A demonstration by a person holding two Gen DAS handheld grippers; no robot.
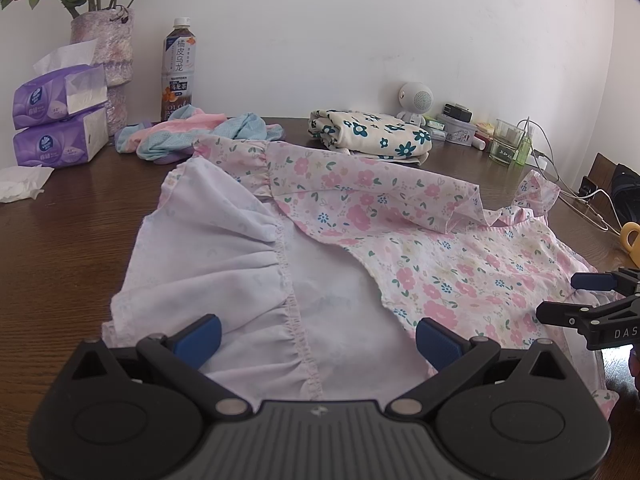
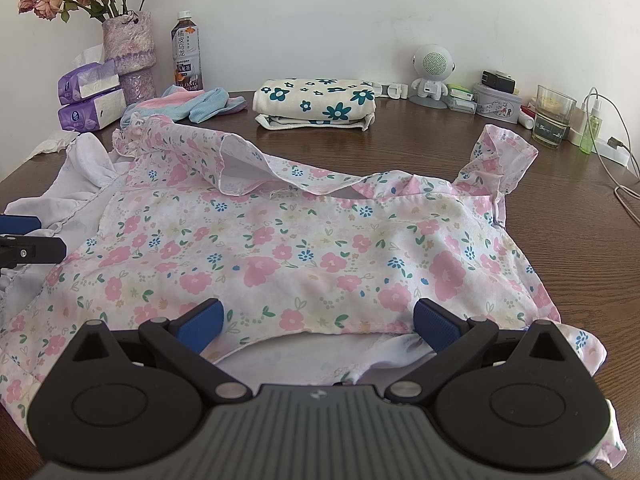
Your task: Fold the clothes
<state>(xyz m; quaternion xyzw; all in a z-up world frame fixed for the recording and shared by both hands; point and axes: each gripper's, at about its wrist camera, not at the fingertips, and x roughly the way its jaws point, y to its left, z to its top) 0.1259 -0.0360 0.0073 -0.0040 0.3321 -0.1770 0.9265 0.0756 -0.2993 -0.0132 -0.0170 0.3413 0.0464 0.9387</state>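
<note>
Brown desk (image 1: 72, 216) against a white wall, floral dress (image 1: 400, 248) spread across it. Left view: left claw (image 1: 318, 340) wide open, empty, above the dress's pale inside-out part. Right view: right claw (image 2: 318, 326) wide open, empty, over the dress's near edge; folded cloth (image 2: 316, 102) beyond the dress.

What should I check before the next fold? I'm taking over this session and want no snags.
1. Left gripper open, nothing pinched: ok; pads spread above the pale inside-out side of the pink floral garment.
2. Right gripper open: ok; pads apart over the printed side.
3. Garment lying flat: not ok; one sleeve is folded across the top, the other stands up crumpled.
4. Room on the table beside the garment: ok; bare wood to the right.
5. Folded cream floral cloth out of the way: ok; it sits apart, behind the garment.
6. Cables near the right edge: cannot tell whether they lie within the fold's path.
</note>
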